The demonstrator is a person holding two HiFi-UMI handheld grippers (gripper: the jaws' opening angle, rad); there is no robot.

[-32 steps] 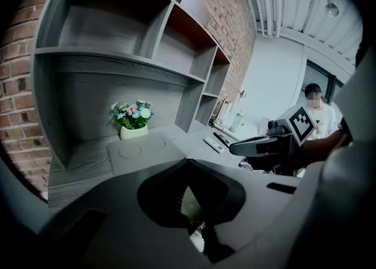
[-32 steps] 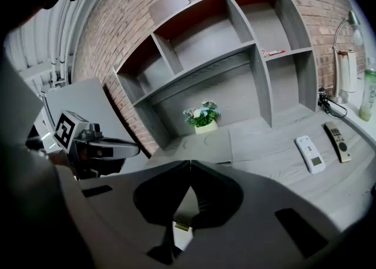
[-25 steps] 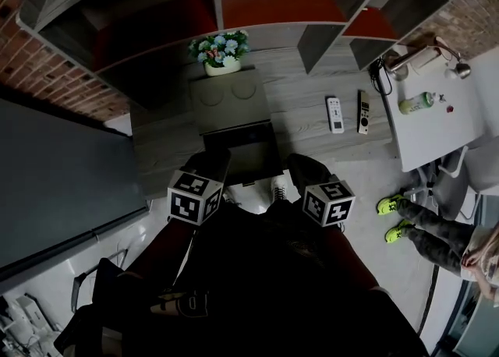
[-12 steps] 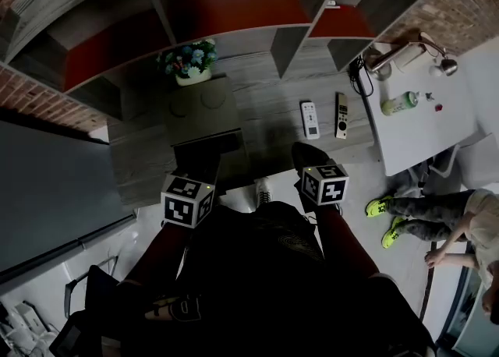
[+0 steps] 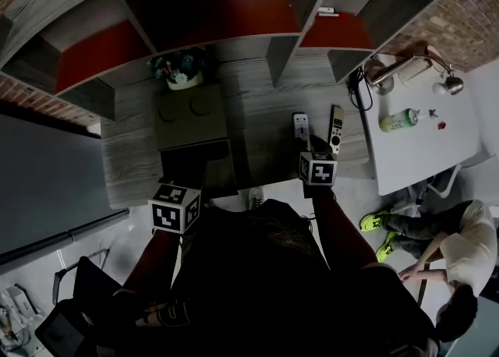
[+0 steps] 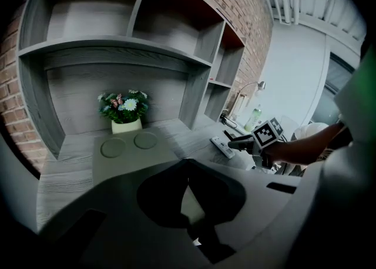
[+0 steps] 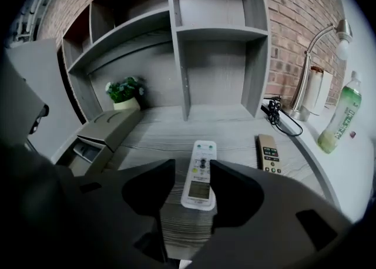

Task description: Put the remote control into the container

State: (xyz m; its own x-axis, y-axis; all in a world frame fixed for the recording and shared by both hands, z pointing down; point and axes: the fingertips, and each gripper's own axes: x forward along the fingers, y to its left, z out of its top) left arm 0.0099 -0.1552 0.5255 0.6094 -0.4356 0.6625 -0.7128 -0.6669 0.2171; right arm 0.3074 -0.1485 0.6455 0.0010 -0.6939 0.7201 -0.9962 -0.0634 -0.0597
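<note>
The left gripper (image 6: 188, 165) is held back at the front edge of the desk (image 5: 257, 125) and tilted downward, its jaws brought together with nothing between them. The right gripper (image 7: 192, 168) is reached further over the desk, also tilted downward. Its jaws have just been opening and are set apart, with the remote control (image 7: 200, 182) seen between them, not pressed by the pads.
</note>
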